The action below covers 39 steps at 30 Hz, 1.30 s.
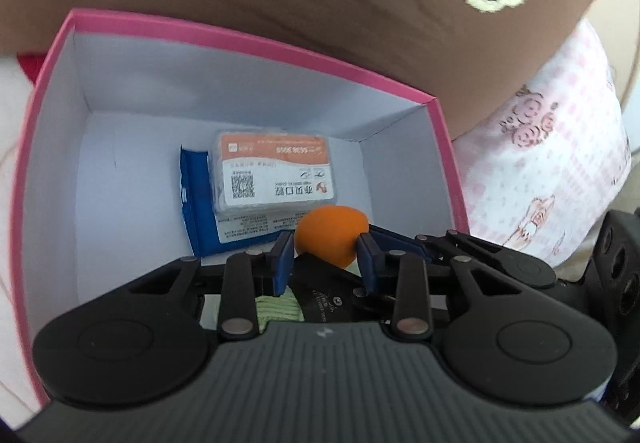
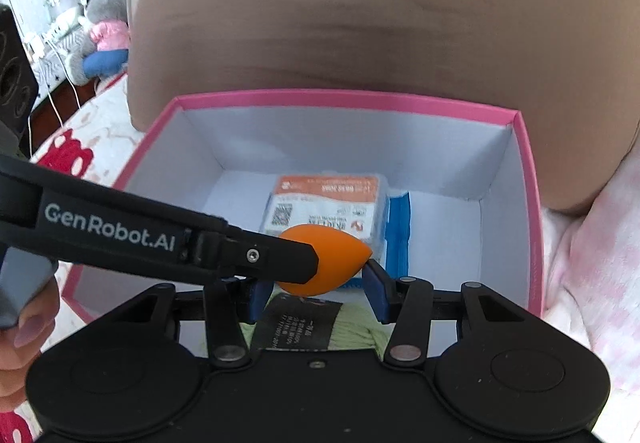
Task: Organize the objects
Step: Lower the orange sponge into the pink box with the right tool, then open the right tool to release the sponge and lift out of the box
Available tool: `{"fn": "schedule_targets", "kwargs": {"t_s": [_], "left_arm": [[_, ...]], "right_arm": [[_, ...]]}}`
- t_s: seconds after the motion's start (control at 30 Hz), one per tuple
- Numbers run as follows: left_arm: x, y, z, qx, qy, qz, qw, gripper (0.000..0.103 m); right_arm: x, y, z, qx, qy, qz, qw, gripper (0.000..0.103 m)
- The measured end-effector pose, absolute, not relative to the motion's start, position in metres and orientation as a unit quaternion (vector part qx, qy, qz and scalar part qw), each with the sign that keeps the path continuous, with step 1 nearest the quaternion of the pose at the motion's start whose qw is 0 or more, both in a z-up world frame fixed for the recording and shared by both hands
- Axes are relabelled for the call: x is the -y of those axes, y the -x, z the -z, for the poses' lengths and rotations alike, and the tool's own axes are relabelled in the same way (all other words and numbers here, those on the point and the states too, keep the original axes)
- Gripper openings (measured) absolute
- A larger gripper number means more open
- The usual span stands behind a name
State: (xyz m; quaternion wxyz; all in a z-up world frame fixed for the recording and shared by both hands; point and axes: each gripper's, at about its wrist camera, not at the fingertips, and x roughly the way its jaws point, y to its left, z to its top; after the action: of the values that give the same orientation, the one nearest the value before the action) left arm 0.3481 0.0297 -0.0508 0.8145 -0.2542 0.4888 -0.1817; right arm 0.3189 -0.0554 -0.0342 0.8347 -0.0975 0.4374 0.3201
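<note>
An orange egg-shaped sponge (image 1: 332, 231) hangs low inside an open pink box (image 1: 256, 39) with white walls. My left gripper (image 1: 326, 255) is shut on it, a blue pad pressing each side. In the right wrist view the sponge (image 2: 340, 255) also lies between the pads of my right gripper (image 2: 316, 291). Its pointed tip touches the right pad, and its other end is hidden behind a left gripper finger (image 2: 280, 259) that crosses from the left. On the box floor lie a clear case with an orange-and-white label (image 1: 276, 171), a blue packet (image 1: 196, 203) under it and a green yarn skein (image 2: 356, 327).
The pink box (image 2: 340, 99) sits on pink-patterned bedding (image 1: 560, 171). A brown garment with cloud embroidery (image 2: 360, 23) rises right behind its far wall. A hand (image 2: 24, 323) holds the left gripper at lower left. A grey plush toy (image 2: 104, 31) sits far back left.
</note>
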Motion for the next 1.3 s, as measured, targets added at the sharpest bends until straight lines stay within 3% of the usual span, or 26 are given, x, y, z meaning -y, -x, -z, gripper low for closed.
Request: {"fn": "schedule_targets", "kwargs": {"t_s": [0.43, 0.5, 0.57, 0.63, 1.07, 1.3], "left_arm": [[-0.027, -0.358, 0.056, -0.505, 0.272, 0.160, 0.803, 0.033], [-0.026, -0.358, 0.053, -0.501, 0.266, 0.158, 0.808, 0.040], [-0.025, -0.356, 0.049, -0.500, 0.258, 0.151, 0.813, 0.060], [-0.025, -0.353, 0.046, -0.501, 0.248, 0.137, 0.818, 0.066], [-0.050, -0.324, 0.023, -0.480, 0.203, 0.118, 0.845, 0.066], [-0.051, -0.302, -0.005, -0.480, 0.131, 0.135, 0.857, 0.066]], "right_arm": [[0.060, -0.328, 0.042, -0.454, 0.072, -0.309, 0.833, 0.055], [0.062, -0.330, 0.042, -0.454, 0.062, -0.308, 0.834, 0.055], [0.063, -0.331, 0.044, -0.448, 0.056, -0.311, 0.836, 0.057], [0.067, -0.329, 0.047, -0.443, 0.046, -0.309, 0.840, 0.057], [0.102, -0.300, 0.011, -0.424, 0.000, -0.300, 0.854, 0.058], [0.099, -0.279, -0.024, -0.407, 0.054, -0.315, 0.856, 0.058]]}}
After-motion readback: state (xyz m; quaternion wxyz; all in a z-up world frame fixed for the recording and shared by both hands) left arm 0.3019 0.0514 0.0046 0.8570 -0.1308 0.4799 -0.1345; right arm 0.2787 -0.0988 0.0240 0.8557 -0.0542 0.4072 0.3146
